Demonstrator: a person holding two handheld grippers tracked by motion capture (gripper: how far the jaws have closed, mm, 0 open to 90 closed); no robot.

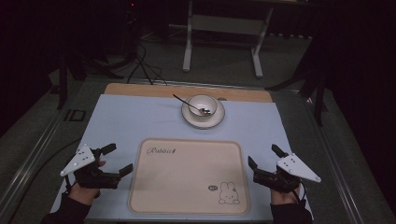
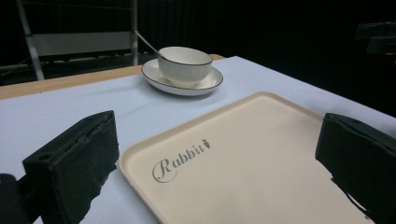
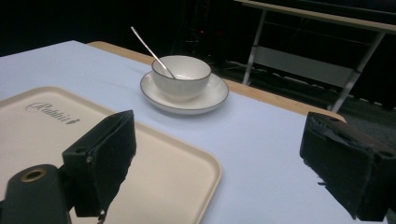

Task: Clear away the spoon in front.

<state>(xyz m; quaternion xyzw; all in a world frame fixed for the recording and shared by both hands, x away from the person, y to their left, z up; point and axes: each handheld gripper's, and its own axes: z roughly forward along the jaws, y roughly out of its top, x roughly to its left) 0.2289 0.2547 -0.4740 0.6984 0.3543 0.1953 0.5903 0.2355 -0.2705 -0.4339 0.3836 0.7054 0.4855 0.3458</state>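
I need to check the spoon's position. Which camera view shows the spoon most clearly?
The right gripper view: the spoon leans in the bowl, its handle clear against the dark. The high view shows it small; in the left gripper view the handle just rises behind the bowl.

A cream tray (image 1: 189,176) at the table's near edge carries the script word "Rabbit" (image 1: 161,150) with a tiny carrot in its far left corner; a small unreadable mark sits above a rabbit drawing (image 1: 228,193) in its near right corner.
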